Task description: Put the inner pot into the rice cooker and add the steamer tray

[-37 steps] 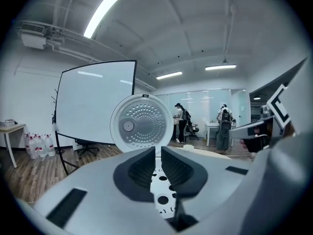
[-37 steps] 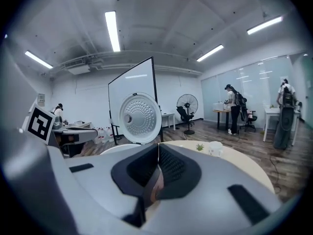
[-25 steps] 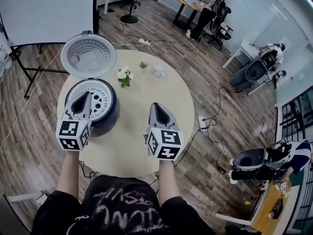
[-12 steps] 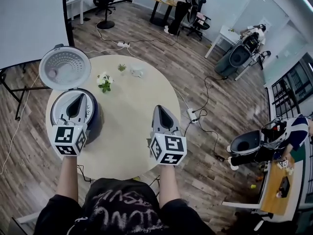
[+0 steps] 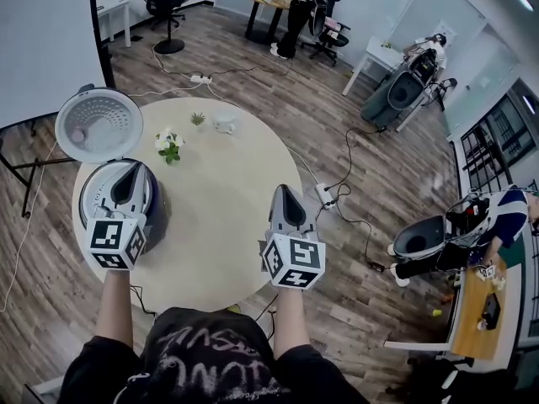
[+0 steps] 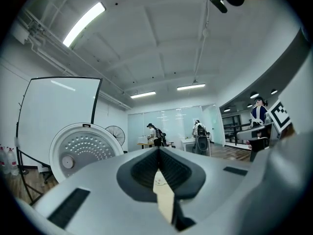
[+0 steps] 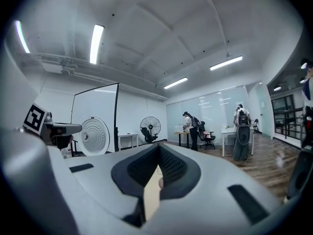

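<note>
Tongs shut empty on both sides: left tongs [image 5: 136, 168] hover over the open rice cooker [image 5: 158, 210], right tongs [image 5: 283, 190] over the round surface [image 5: 215, 200].

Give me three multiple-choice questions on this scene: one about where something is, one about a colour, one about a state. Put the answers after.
1. In the head view, where on the table does the cooker stand?
A) by its left edge
B) in the middle
C) by its right edge

2. What colour are the flowers?
A) red
B) white
C) blue

3. How is the cooker's lid?
A) shut
B) swung open
C) lying on the floor

Answers:
1 A: the cooker sits at the table's left rim, with the middle and right side free of it.
2 B: the small blooms are white above green leaves.
3 B: the lid stands tipped back behind the cooker, showing its dotted inner side.
</note>
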